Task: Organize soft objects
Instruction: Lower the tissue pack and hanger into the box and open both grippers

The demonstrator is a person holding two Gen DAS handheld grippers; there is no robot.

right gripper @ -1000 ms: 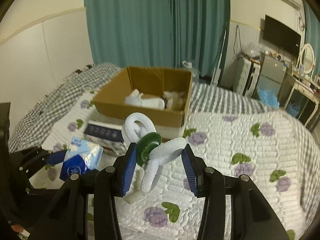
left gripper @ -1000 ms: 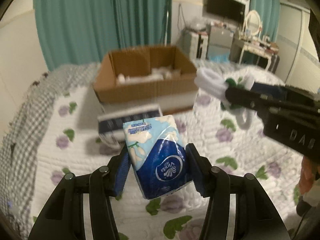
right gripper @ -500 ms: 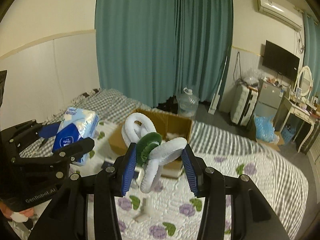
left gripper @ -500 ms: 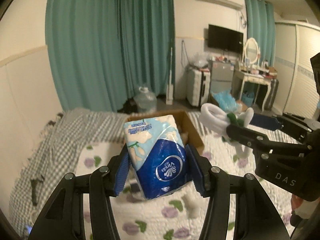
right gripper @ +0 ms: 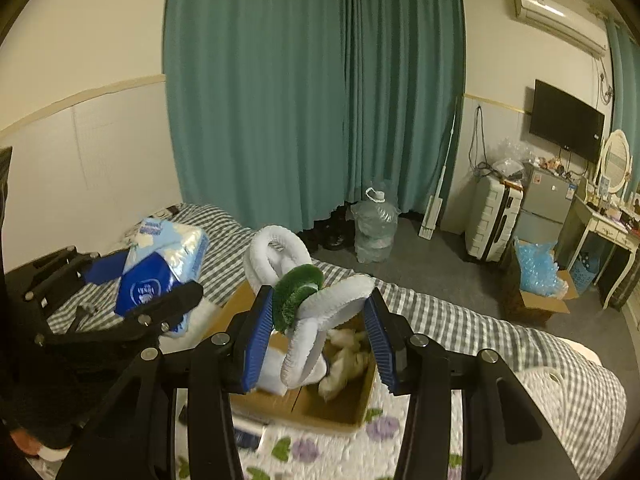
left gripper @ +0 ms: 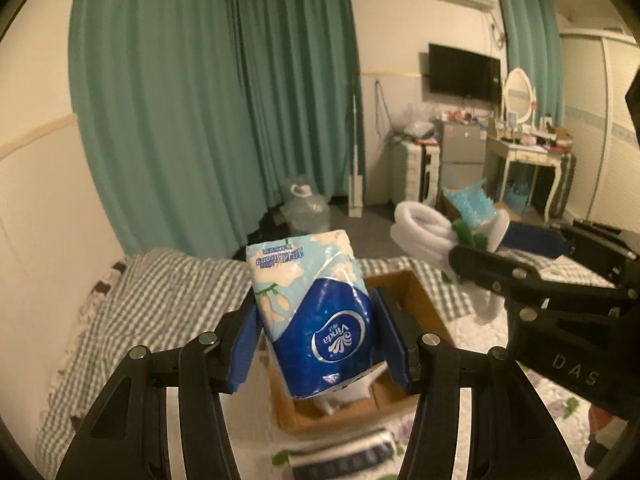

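Observation:
My left gripper [left gripper: 318, 338] is shut on a blue and white tissue pack [left gripper: 316, 316] and holds it in the air above the open cardboard box [left gripper: 420, 304] on the bed. The pack also shows in the right wrist view [right gripper: 160, 264]. My right gripper [right gripper: 316, 334] is shut on a white and green plush toy [right gripper: 316, 300], held above the same box [right gripper: 320, 408]. The toy shows at the right of the left wrist view [left gripper: 432, 236]. Soft pale items [right gripper: 348, 356] lie inside the box.
The box sits on a bed with a floral quilt [right gripper: 500, 432] and a grey checked blanket [left gripper: 160, 292]. A dark striped pack [left gripper: 344, 456] lies in front of the box. Beyond the bed are teal curtains [right gripper: 312, 92], a water jug [right gripper: 374, 224] and a suitcase [right gripper: 494, 216].
Both grippers have moved forward over the box with their loads still held. The box has dropped lower in both views and its inside now shows beneath the fingers.

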